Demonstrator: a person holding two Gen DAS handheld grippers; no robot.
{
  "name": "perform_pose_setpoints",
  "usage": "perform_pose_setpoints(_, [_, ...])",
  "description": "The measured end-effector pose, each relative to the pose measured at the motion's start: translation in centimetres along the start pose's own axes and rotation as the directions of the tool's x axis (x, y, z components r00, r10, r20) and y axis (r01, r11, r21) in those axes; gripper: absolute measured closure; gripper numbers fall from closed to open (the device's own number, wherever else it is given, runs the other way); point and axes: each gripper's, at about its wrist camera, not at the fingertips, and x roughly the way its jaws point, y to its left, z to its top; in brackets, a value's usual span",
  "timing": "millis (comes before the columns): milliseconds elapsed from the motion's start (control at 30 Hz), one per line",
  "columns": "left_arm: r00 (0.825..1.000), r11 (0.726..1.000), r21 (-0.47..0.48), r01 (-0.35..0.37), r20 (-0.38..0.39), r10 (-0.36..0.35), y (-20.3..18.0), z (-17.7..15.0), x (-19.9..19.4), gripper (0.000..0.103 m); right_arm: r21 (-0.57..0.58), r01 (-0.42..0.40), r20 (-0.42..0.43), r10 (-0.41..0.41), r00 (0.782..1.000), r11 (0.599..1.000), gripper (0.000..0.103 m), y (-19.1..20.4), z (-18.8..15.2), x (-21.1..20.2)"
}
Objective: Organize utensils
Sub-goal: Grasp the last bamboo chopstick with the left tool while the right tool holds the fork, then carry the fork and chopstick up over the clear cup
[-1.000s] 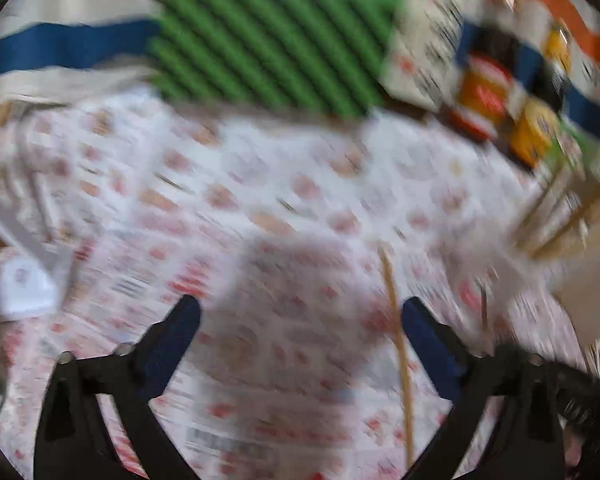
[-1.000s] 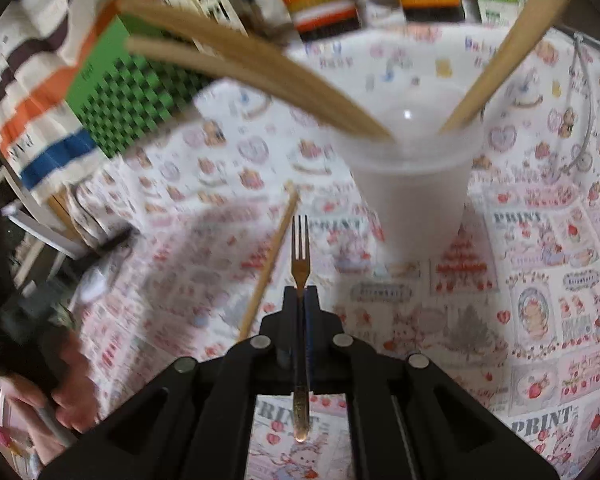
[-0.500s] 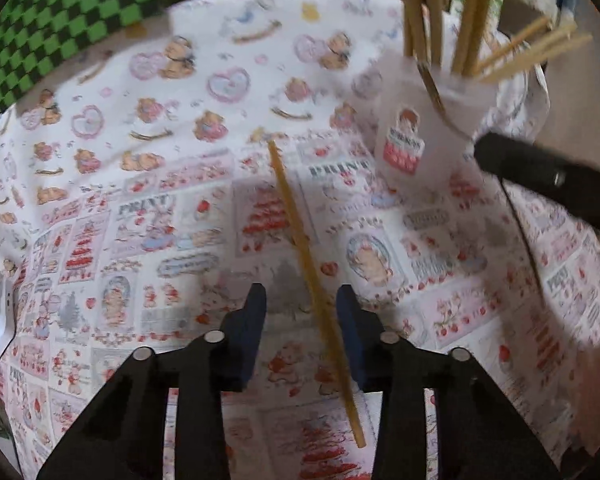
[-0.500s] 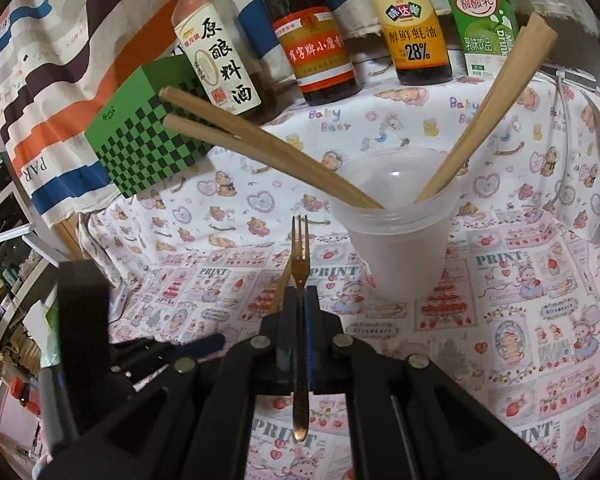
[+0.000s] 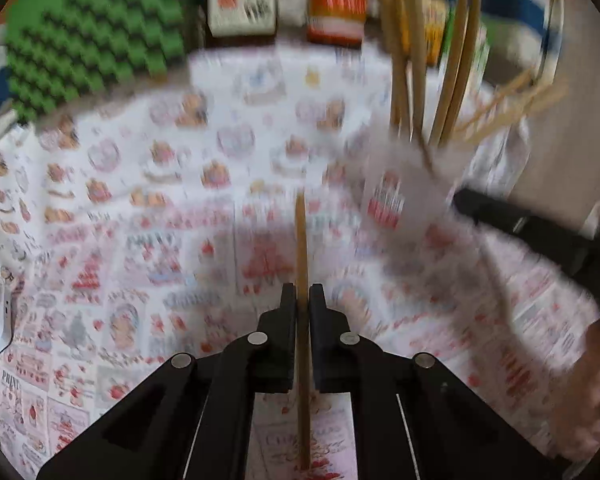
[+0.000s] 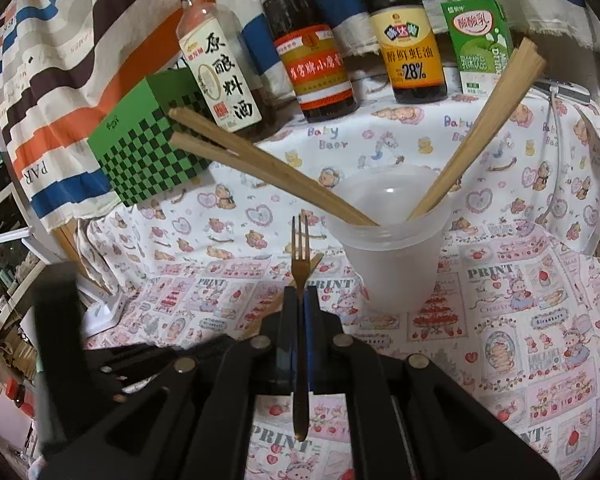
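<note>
Gripping a chopstick [image 5: 301,248] in the left tool [image 5: 301,300], a fork [image 6: 300,256] in the right tool [image 6: 299,300], both beside the cup [image 6: 392,256]; could topple it by knocking the leaning chopsticks [image 6: 260,168].

Both tools are matte black plastic, with angular linkage arms joined by round silver pins. The right gripper [image 6: 299,300] has blue inner pads; the left gripper [image 5: 302,300] looks black throughout
</note>
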Motion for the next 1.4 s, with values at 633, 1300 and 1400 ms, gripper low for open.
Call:
perform_pose_setpoints(633, [0.904,0.981,-0.192,0.031,0.425,0.055,4.7,1.5,-8.4,0.098,-0.157,-0.213,0.159,0.238,0.958,0.964,0.099,3.9,-0.6,-4.7])
perform_pose_setpoints(1300, [0.911,0.985,-0.173,-0.019,0.403,0.089,4.5,1.4,-7.4,0.097,-0.038,0.145,0.351,-0.122,0.928,0.989,0.099,0.5,8.5,-1.4])
perform_pose_setpoints(1400, [0.914,0.983,-0.181,-0.026,0.394,0.097,4.6,1.4,-7.1,0.097,-0.064,0.2,0.369,-0.163,0.915,0.978,0.1,0.5,8.8,-0.2])
